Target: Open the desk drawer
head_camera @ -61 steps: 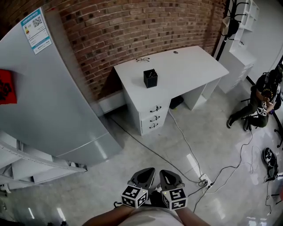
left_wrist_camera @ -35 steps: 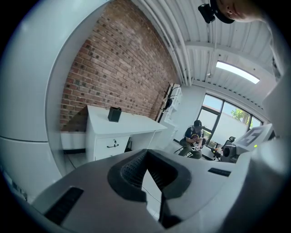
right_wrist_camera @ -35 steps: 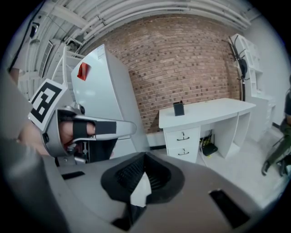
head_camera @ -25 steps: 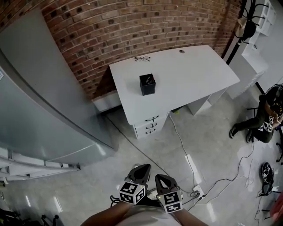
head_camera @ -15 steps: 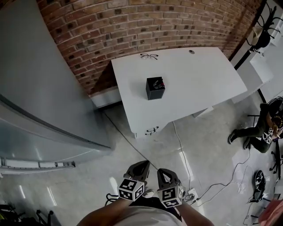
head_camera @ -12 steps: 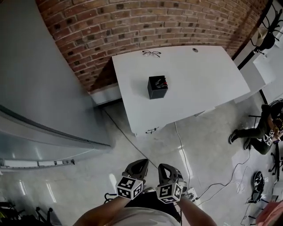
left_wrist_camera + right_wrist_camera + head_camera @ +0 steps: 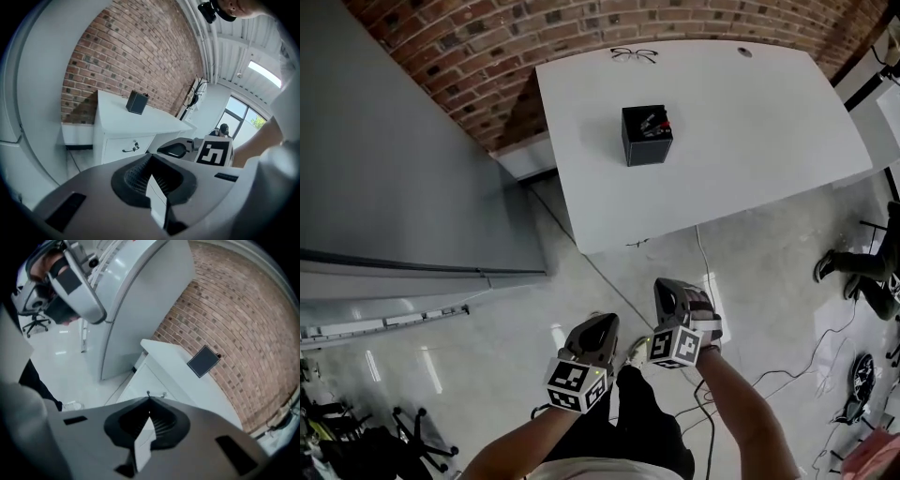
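Brick wall (image 7: 478, 52) backs desk (image 7: 750, 122) bearing black box (image 7: 646, 135); left gripper (image 7: 597, 335), right gripper (image 7: 671, 297) fingers closed.

The desk (image 7: 741, 131) has a smooth, matt white top. Its drawer front (image 7: 115, 149) is the same white, with a dark, metal-looking handle (image 7: 130, 148). On the desk, the box (image 7: 646, 134) is matt black. Behind the desk, the wall (image 7: 469, 47) is rough red brick. Beside the desk, the tall cabinet (image 7: 384, 187) is smooth grey with a satin sheen. Before the desk, the floor (image 7: 487, 319) is glossy and mirrors lights. The left gripper (image 7: 602, 328) and right gripper (image 7: 667, 292) look like matt grey plastic, with ribbed dark pads (image 7: 136, 177).
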`<control>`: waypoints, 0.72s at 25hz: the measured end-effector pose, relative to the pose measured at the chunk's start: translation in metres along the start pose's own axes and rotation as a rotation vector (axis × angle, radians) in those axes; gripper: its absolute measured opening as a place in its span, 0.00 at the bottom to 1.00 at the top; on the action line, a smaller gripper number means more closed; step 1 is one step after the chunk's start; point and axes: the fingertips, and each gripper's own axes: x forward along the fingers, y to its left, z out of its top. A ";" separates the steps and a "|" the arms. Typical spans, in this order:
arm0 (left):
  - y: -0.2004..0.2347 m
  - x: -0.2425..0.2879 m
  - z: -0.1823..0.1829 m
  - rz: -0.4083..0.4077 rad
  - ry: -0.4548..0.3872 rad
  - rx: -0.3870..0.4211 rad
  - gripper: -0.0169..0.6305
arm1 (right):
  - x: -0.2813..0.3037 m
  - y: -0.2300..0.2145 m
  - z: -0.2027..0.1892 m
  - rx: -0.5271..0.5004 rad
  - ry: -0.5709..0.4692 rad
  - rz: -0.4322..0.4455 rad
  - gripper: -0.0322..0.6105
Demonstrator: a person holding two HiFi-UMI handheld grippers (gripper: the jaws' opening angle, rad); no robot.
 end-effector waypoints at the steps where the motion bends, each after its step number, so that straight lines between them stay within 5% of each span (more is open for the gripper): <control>1: -0.001 0.003 -0.003 0.008 -0.005 -0.009 0.03 | 0.008 -0.002 -0.005 -0.033 0.000 -0.007 0.07; 9: 0.008 0.027 -0.036 0.078 -0.045 -0.086 0.03 | 0.076 0.007 -0.040 -0.227 -0.041 0.027 0.08; 12: 0.021 0.029 -0.046 0.110 -0.071 -0.125 0.03 | 0.106 0.009 -0.046 -0.286 -0.035 0.046 0.19; 18: 0.032 0.042 -0.080 0.135 -0.071 -0.157 0.03 | 0.152 -0.002 -0.057 -0.451 -0.025 0.006 0.20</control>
